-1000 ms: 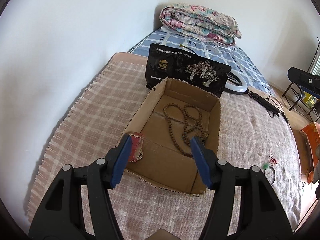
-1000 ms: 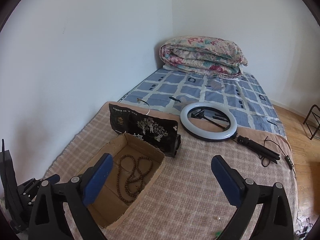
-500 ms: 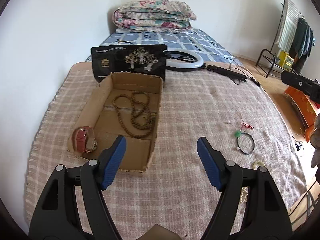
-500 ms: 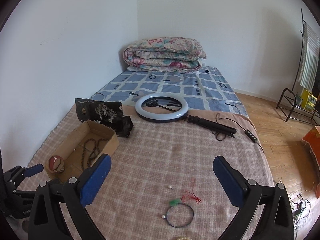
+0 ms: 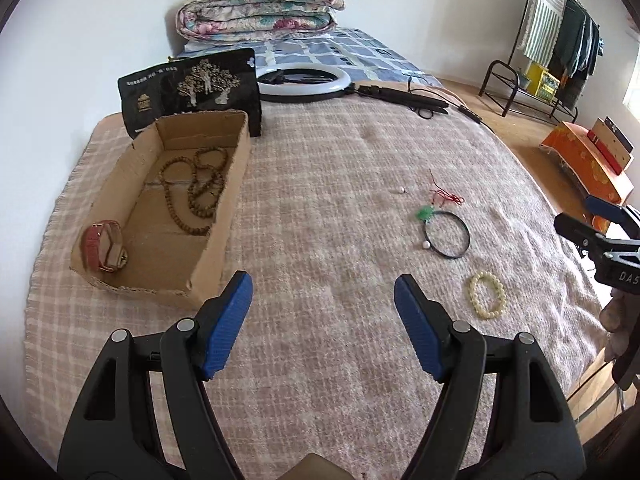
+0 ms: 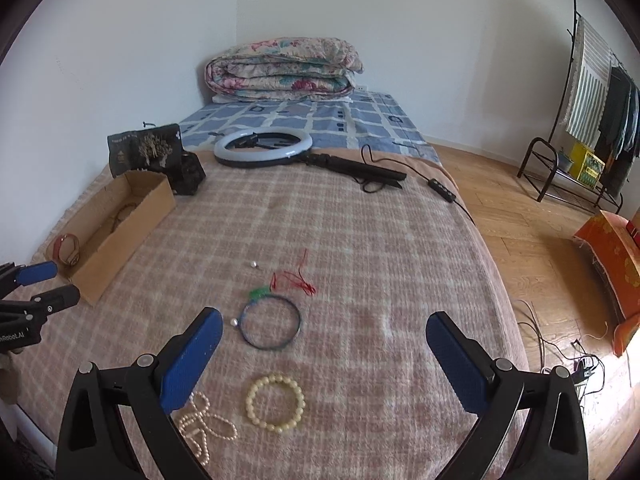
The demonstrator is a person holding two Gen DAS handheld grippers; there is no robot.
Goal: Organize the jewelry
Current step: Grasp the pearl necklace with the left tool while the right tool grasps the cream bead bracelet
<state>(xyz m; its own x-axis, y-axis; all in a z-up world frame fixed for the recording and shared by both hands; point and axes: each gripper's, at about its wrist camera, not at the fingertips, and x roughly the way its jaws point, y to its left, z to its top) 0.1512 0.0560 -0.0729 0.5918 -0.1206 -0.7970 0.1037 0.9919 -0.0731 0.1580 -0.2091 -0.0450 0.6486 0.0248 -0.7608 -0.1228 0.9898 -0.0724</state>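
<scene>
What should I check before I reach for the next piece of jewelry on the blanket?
1. Left gripper empty, fingers apart: ok.
2. Right gripper empty, fingers apart: ok.
3. Cardboard box has free floor beside the wooden beads and watch: ok.
4. Cream bead bracelet lies apart from the pearl strand: ok.
5. Black bangle free of the red string: cannot tell.

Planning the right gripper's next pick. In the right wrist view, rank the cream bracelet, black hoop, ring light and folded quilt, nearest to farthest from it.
1. Cream bracelet: just ahead, between the right gripper's fingers.
2. Black hoop: ahead, slightly left.
3. Ring light: far end of blanket.
4. Folded quilt: against the wall.
</scene>
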